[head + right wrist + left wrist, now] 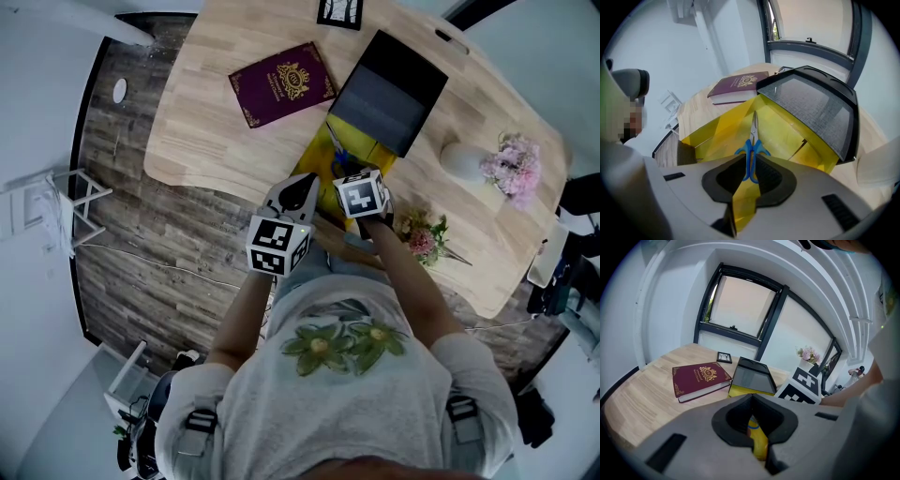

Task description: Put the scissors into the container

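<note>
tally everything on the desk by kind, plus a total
book: 1
picture frame: 1
yellow container: 1
dark lid: 1
scissors: 1
flower bunches: 2
white vase: 1
total: 8

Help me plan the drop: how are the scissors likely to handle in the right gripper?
The scissors look slim with metal blades, so they are probably stiff and light. The right gripper pinches only the blue handle loops, so they may pivot. Once released, they would likely land flat in the yellow container rather than roll.
</note>
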### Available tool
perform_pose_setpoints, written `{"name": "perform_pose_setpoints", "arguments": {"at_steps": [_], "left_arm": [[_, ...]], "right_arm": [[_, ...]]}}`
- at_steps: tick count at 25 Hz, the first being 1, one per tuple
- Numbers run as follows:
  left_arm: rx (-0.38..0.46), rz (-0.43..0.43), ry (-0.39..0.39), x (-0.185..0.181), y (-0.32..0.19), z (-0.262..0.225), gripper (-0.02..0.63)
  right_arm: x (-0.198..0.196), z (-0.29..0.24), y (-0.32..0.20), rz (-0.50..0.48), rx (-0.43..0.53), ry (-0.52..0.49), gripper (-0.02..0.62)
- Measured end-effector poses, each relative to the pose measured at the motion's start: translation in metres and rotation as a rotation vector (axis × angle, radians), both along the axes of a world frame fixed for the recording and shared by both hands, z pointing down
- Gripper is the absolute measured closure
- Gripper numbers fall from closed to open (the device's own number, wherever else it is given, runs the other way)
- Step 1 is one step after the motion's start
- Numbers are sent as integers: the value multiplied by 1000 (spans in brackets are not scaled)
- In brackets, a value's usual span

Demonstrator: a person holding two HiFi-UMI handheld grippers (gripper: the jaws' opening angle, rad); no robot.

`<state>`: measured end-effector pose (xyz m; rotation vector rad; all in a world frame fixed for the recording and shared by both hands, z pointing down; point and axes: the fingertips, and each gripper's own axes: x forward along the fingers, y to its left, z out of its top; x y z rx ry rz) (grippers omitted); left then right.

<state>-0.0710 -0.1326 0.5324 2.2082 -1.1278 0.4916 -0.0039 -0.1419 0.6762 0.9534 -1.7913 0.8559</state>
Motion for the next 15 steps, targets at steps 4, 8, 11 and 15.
{"name": "perform_pose_setpoints", "arguments": {"at_steps": [4,8,11,15], "left_arm": [[11,8,-13,1,0,-2,600],[30,19,-20,5,0,-8,600],[33,27,-21,7,1,-11,600],[43,39,-26,11,5,-15,600]], "right_arm": [[7,-14,-7,53,71,-20,566],[11,-30,-10,95,113,-74,581],[12,-41,-8,102,120,-109,589],[10,-58,-5,101,147,-159,589]]}}
